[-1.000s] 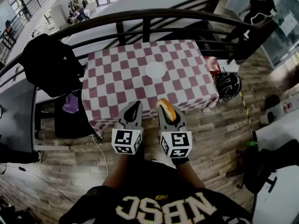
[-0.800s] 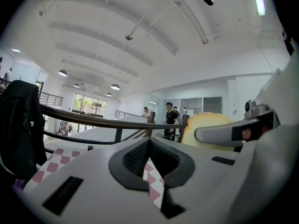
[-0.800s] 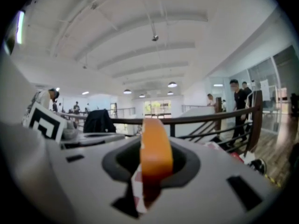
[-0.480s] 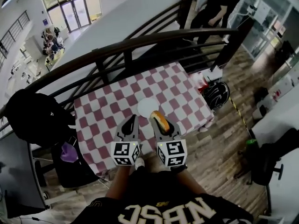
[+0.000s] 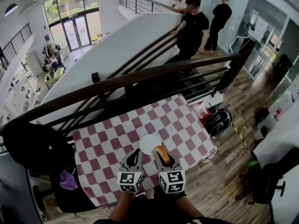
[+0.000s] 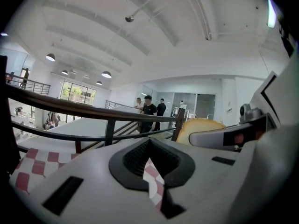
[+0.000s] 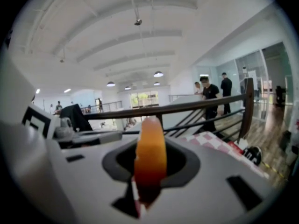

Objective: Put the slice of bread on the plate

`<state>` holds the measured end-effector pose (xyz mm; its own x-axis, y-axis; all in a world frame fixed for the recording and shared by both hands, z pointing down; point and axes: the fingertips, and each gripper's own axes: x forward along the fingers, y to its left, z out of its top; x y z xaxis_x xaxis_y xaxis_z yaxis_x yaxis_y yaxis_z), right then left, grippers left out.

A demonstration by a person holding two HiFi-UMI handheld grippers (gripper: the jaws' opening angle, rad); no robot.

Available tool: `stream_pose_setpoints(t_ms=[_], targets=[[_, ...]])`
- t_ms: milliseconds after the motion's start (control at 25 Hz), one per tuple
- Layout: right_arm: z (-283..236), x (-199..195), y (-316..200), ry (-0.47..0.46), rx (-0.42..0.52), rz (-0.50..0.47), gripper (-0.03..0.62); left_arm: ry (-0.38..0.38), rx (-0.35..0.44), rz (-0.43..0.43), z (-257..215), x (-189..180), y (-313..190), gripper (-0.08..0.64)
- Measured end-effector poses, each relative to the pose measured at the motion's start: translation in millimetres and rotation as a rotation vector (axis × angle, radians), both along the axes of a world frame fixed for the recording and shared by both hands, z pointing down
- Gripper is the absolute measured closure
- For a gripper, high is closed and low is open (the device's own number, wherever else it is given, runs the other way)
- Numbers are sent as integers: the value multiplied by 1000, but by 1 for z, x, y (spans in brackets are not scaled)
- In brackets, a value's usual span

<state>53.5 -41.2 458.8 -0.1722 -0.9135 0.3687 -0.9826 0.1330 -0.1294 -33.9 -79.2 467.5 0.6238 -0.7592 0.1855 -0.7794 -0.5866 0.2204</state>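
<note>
A white round plate [image 5: 149,143] lies on the pink-and-white checked table [image 5: 110,141]. My right gripper [image 5: 162,157] is shut on the slice of bread [image 5: 161,151], which stands on edge between the jaws, just over the plate's near right rim. In the right gripper view the bread [image 7: 150,153] fills the gap between the jaws, golden crust towards the camera. My left gripper [image 5: 135,155] hovers beside it, left of the plate, shut with nothing in it [image 6: 150,169]. From the left gripper view the bread [image 6: 202,125] shows to the right.
A dark railing [image 5: 140,80] runs along the table's far side, with stairs beyond. A black jacket [image 5: 32,148] hangs left of the table above a purple item [image 5: 67,181]. A helmet [image 5: 218,121] lies on the floor at right. Several people [image 5: 194,27] stand far off.
Both grippers have travelled forward from the table's near edge out over the cloth. The bread now sits at the plate's near rim. The jaws keep their grip.
</note>
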Motion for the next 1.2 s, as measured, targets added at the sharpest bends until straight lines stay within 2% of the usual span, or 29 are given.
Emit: stream_pose_setpoints(t_ms=[200,320,640,720,800,960,1200], targets=[[45,2,-23,-20,-82,-51,483,-32,-65,-34,45,3,-10,541],[80,3,-31,-30,-167,-75,483,-51,-116,-63,72,1,-19,541],[166,-3,-53,-150,-377,-106,483,-98,-238,-142,126,-20,-33,541],[183,-6,-63,-215,-424,-108,483,-110,-268,-160,137,-24,-34,541],[197,-8,-77,-319,-459,-105,483,-123,-287,-167,146,-26,-35,541],[212,-7,-109,-541,-469,-80,483,-135,-326,-172,162,-26,-36,541],[235,4,-139,-632,-444,-48,483,-146,-365,-182,175,-24,-37,541]])
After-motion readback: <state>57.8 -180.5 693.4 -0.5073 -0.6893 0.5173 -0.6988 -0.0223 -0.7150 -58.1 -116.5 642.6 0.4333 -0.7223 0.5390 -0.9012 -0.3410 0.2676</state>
